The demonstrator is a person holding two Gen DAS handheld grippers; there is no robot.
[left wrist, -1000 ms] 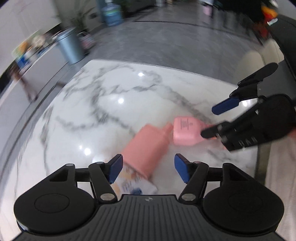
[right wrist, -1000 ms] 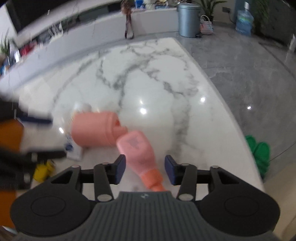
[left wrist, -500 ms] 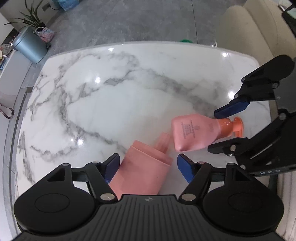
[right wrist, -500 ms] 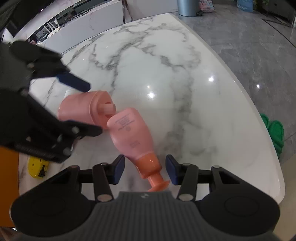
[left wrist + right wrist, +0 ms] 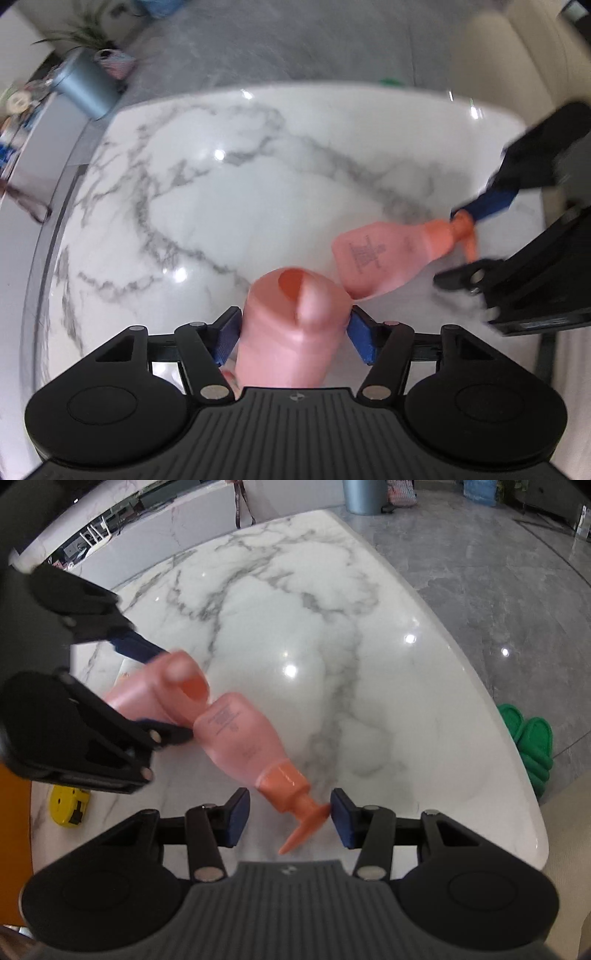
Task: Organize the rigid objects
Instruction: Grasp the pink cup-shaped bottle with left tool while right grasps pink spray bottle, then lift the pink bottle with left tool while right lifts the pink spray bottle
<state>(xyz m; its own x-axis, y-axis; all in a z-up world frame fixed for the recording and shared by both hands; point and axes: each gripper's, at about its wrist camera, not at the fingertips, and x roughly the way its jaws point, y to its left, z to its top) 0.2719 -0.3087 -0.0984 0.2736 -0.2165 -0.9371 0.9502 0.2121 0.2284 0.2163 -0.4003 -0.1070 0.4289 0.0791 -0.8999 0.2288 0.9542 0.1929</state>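
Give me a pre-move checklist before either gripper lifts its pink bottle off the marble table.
1. Left gripper pads on both sides of the wide pink bottle: ok, both pads sit against its body.
2. Right gripper closed on the pump bottle: not ok, the jaws are open, and only one pad is near the orange pump head.
3. The two bottles apart: not ok, they touch or nearly touch.
4. Pump bottle lying flat on the marble table: ok.
5. Yellow tape measure out of the way: ok, it lies off to the side.
6. Firmness of the left grasp: cannot tell, the picture is blurred.
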